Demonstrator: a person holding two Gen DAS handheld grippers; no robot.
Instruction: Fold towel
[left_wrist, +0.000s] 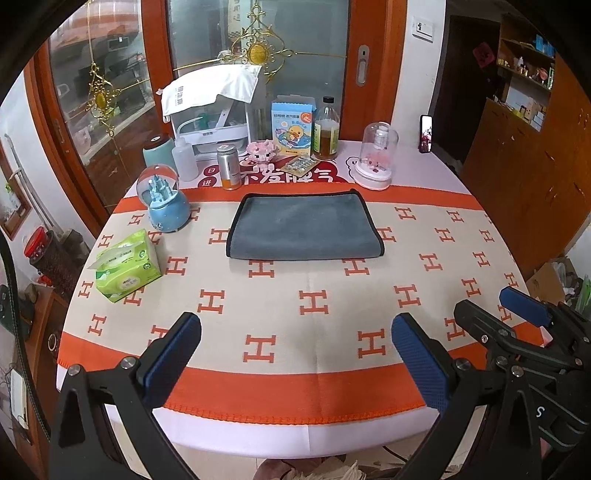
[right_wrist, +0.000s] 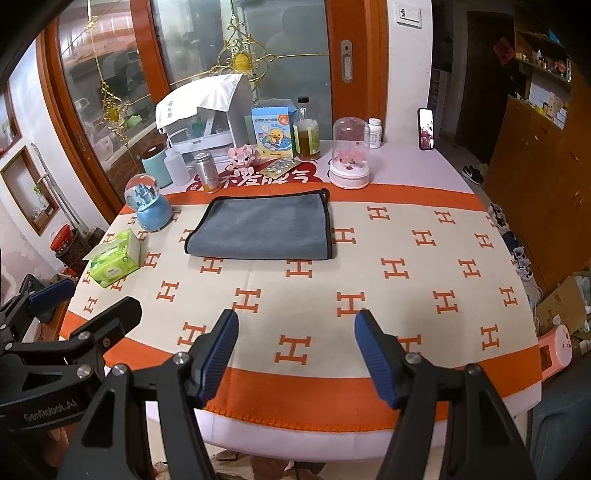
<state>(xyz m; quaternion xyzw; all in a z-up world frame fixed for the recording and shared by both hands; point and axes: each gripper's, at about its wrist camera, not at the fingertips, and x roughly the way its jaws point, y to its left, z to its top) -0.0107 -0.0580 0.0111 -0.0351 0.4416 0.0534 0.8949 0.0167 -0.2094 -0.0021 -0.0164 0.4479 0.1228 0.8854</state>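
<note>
A grey towel (left_wrist: 304, 227) with black trim lies folded flat on the far middle of the orange and cream H-pattern tablecloth (left_wrist: 314, 302); it also shows in the right wrist view (right_wrist: 260, 229). My left gripper (left_wrist: 295, 354) is open and empty, held above the table's near edge, well short of the towel. My right gripper (right_wrist: 295, 350) is open and empty, also at the near edge. Each gripper shows in the other's view, the right one (left_wrist: 491, 310) at the right and the left one (right_wrist: 88, 295) at the left.
Left of the towel stand a blue snow globe (left_wrist: 164, 201) and a green tissue pack (left_wrist: 127, 266). Behind it are a can (left_wrist: 229, 166), bottles, a duck box (left_wrist: 293, 127), a glass dome (left_wrist: 376, 157) and a phone (left_wrist: 425, 133). Wooden cabinets stand at the right.
</note>
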